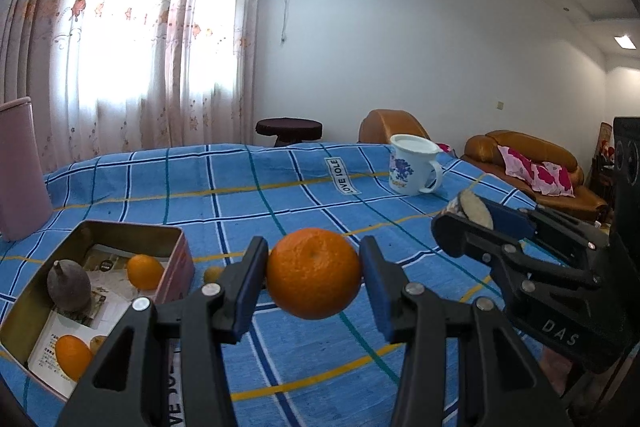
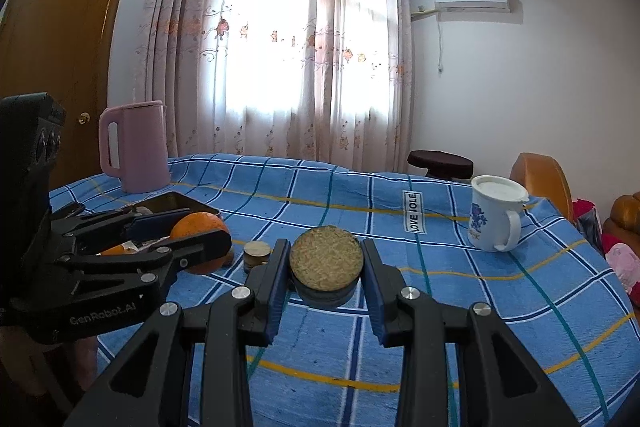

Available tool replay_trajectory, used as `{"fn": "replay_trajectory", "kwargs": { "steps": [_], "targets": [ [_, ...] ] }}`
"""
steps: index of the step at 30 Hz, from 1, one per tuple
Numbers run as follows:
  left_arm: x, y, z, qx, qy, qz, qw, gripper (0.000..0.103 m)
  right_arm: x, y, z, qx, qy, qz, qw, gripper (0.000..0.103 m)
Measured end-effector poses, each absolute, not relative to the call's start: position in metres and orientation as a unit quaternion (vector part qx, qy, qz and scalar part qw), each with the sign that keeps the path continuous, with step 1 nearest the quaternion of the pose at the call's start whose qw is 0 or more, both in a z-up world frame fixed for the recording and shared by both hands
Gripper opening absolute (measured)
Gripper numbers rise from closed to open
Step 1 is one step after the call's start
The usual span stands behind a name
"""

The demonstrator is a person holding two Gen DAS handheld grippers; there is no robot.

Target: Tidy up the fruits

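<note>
- Left wrist view: left gripper (image 1: 314, 273), blue pads clamped on a round orange mandarin (image 1: 314, 273), held above the blue checked tablecloth (image 1: 248, 195); open rectangular metal tin (image 1: 176, 239) to its left holds more fruit.
- Right wrist view: right gripper (image 2: 326, 267), fingers closed against a round, dark, cork-topped object (image 2: 326, 263); it is held clear of the cloth.

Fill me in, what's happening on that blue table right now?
A person is sorting fruit with two handheld grippers. The left gripper is clamped on an orange held above the blue checked cloth, right of the open tin already holding fruit. The right gripper grips a round, flat-cut brownish piece. Both are off the table.
</note>
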State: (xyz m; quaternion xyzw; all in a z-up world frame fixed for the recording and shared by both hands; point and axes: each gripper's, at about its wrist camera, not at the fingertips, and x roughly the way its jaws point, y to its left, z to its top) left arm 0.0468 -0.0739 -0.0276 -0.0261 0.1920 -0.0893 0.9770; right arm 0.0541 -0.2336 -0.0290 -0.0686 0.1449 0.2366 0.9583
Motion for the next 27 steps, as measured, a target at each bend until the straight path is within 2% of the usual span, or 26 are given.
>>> {"fn": "replay_trajectory", "kwargs": {
  "steps": [27],
  "targets": [
    [0.036, 0.051, -0.023, -0.067, 0.211, 0.033, 0.975, 0.049, 0.077, -0.103, -0.015, -0.102, 0.168, 0.361, 0.912, 0.036]
  ]
}}
